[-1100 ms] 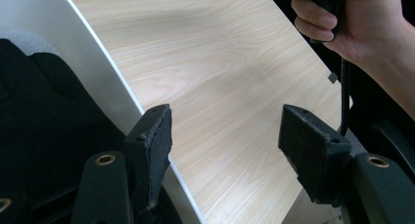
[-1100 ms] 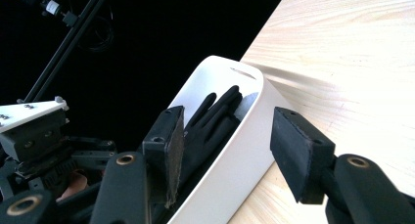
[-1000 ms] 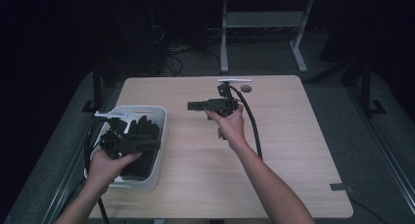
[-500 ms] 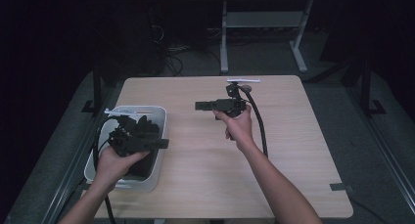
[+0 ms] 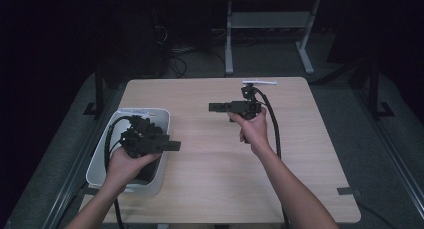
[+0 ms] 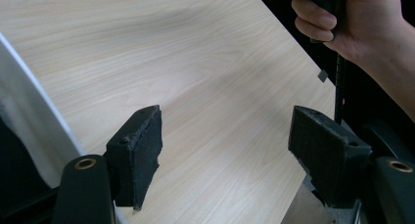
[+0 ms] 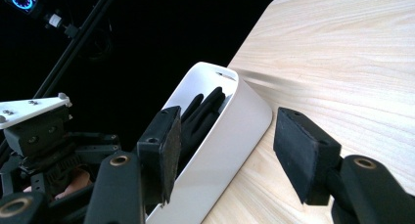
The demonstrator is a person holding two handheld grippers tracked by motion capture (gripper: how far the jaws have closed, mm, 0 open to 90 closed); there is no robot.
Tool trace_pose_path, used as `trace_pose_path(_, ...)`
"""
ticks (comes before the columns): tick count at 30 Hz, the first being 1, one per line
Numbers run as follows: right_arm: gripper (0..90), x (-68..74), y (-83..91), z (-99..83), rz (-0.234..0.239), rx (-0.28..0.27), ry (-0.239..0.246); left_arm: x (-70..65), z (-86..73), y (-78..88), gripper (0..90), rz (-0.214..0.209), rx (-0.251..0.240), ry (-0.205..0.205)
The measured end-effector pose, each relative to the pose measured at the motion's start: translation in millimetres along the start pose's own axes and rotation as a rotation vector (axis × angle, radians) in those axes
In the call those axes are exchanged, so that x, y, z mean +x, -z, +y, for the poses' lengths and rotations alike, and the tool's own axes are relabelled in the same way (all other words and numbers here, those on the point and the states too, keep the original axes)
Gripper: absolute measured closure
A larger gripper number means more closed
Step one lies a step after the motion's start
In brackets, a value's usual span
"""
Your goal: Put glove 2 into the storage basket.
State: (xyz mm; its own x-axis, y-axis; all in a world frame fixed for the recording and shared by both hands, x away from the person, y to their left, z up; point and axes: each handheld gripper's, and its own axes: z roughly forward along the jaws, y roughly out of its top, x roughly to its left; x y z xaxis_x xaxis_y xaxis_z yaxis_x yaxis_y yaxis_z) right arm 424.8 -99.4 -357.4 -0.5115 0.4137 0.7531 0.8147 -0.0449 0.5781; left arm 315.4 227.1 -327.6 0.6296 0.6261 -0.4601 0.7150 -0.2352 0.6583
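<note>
The right tongs [image 7: 222, 153] stand open, nothing between the pads. Past them a white bin [image 7: 230, 131] sits on the worktop [image 7: 352, 72], black gloves [image 7: 203, 114] inside. At eight o'clock, the left tongs' [image 7: 46, 150] body.

I see: room dark | floor [image 5: 400, 114] grey | light wood table [image 5: 210, 189] lit | white metal frame [image 5: 265, 24] behind, cables [image 5: 175, 54] beside it
</note>
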Motion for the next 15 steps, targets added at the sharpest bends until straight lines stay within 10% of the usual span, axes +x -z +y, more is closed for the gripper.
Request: trace_pose_path(15,41.8,-9.4,23.4,-1.4,-0.012,-0.018,-0.015,-9.9,7.5,-14.6,27.0,-0.017,0.006,-0.017)
